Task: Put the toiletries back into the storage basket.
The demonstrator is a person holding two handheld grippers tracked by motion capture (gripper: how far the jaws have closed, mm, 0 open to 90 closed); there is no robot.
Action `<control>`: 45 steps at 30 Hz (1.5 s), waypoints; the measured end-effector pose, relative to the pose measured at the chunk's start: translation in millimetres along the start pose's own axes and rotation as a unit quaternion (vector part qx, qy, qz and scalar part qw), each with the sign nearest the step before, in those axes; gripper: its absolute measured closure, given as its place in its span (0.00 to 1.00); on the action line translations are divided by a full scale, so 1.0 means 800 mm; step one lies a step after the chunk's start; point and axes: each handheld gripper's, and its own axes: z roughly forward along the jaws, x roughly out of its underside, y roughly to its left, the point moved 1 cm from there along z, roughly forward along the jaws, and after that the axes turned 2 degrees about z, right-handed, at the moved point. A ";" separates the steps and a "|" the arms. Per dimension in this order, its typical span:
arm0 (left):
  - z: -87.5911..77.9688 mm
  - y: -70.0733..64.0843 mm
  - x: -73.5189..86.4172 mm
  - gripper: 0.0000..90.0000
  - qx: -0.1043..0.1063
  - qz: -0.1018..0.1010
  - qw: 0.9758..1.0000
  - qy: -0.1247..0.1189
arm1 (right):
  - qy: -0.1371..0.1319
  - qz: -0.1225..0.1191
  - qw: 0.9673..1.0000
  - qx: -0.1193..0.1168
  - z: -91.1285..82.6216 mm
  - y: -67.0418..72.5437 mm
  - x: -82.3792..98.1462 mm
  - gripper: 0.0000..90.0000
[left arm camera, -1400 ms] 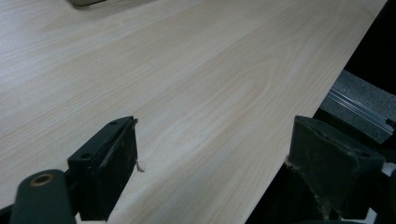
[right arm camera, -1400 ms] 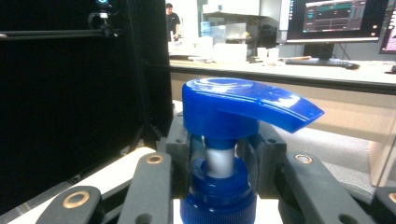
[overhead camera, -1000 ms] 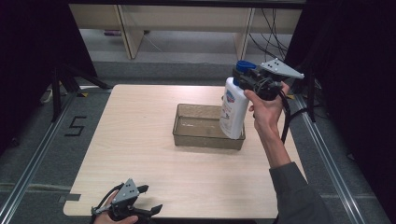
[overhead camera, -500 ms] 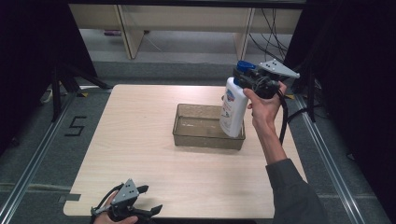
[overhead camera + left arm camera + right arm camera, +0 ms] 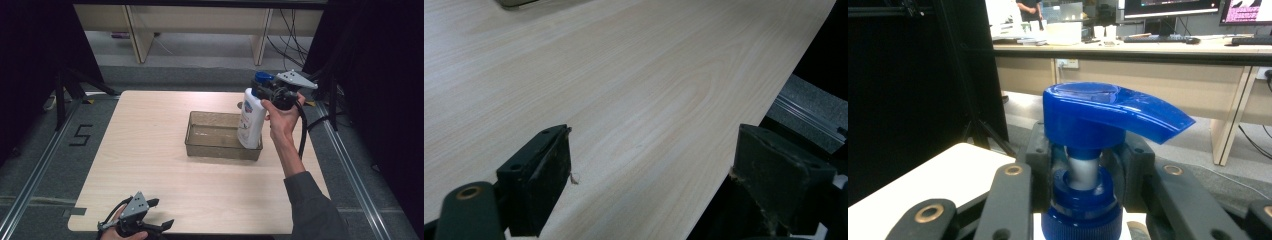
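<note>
A white pump bottle point(image 5: 251, 119) with a blue pump head point(image 5: 1098, 117) stands upright in the right end of a clear plastic tray point(image 5: 210, 146) at the middle of the table. My right gripper point(image 5: 266, 90) is shut on the bottle's neck just under the pump head, its jaws closing on the neck from both sides in the right gripper view. My left gripper point(image 5: 159, 214) rests at the table's near left edge, open, with bare wood between its fingers point(image 5: 541, 177).
The light wooden table point(image 5: 150, 150) has open room left of and in front of the tray. A metal rail runs on the floor along each side. Beyond the far edge stand wooden desk legs point(image 5: 135, 32) and cables.
The right gripper and the bottle have shifted slightly left and down into the tray's right end. The left gripper has not moved.
</note>
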 end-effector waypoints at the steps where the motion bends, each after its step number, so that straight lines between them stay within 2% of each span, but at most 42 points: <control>1: 0.000 0.000 0.000 0.17 0.000 0.000 1.000 0.000 | 0.000 0.000 1.000 0.000 0.000 0.000 0.000 0.73; 5: 0.000 0.000 0.000 0.17 -0.002 0.000 1.000 -0.001 | 0.002 0.007 1.000 0.004 0.000 -0.002 0.005 0.73; 9: 0.000 0.000 0.000 0.17 -0.001 0.001 1.000 -0.001 | 0.003 0.001 1.000 0.001 0.001 -0.004 0.011 0.73; 10: 0.000 0.000 0.000 0.17 -0.001 0.001 1.000 0.001 | 0.003 0.011 1.000 0.003 0.001 -0.003 0.013 0.73; 11: 0.000 -0.001 0.000 0.17 -0.001 0.000 1.000 0.001 | 0.006 0.006 1.000 0.002 0.001 -0.006 0.015 0.73; 12: 0.000 -0.001 0.000 0.17 -0.001 -0.001 1.000 0.001 | 0.008 0.014 1.000 0.002 0.001 -0.005 0.017 0.73; 13: 0.000 -0.001 0.000 0.17 -0.001 -0.001 1.000 0.000 | 0.006 0.009 1.000 0.001 0.002 -0.007 0.019 0.73; 19: 0.000 -0.001 0.000 0.17 -0.001 -0.001 1.000 0.000 | 0.014 0.014 1.000 0.004 0.004 -0.009 0.029 0.73; 21: 0.000 -0.001 0.000 0.17 0.000 -0.001 1.000 0.002 | 0.012 0.005 1.000 0.003 0.005 -0.011 0.033 0.73; 22: 0.000 -0.001 0.000 0.17 -0.003 0.004 1.000 -0.002 | 0.020 0.015 1.000 0.005 0.004 -0.010 0.037 0.73; 23: 0.000 -0.001 0.000 0.17 -0.003 0.004 1.000 -0.002 | 0.020 0.015 1.000 0.005 0.004 -0.010 0.037 0.73; 26: 0.001 0.000 0.000 0.17 0.000 0.004 1.000 -0.002 | 0.016 0.018 1.000 0.004 0.003 -0.010 0.037 0.73; 27: 0.001 -0.001 0.000 0.17 0.000 0.003 1.000 -0.001 | 0.017 0.010 1.000 0.004 0.003 -0.012 0.038 0.73; 28: 0.000 -0.001 0.000 0.17 -0.001 -0.003 1.000 -0.001 | 0.016 0.020 1.000 0.005 0.000 -0.012 0.039 0.73; 37: 0.000 -0.001 0.000 0.17 -0.002 0.000 1.000 0.003 | -0.002 0.026 1.000 0.010 -0.009 -0.017 0.047 0.73; 40: 0.002 -0.001 0.001 0.17 -0.007 -0.002 1.000 -0.007 | -0.002 0.026 1.000 0.010 -0.015 -0.020 0.049 0.72; 45: 0.003 -0.001 0.001 0.17 -0.004 -0.006 1.000 -0.008 | -0.011 0.031 0.999 0.005 -0.019 -0.020 0.052 0.72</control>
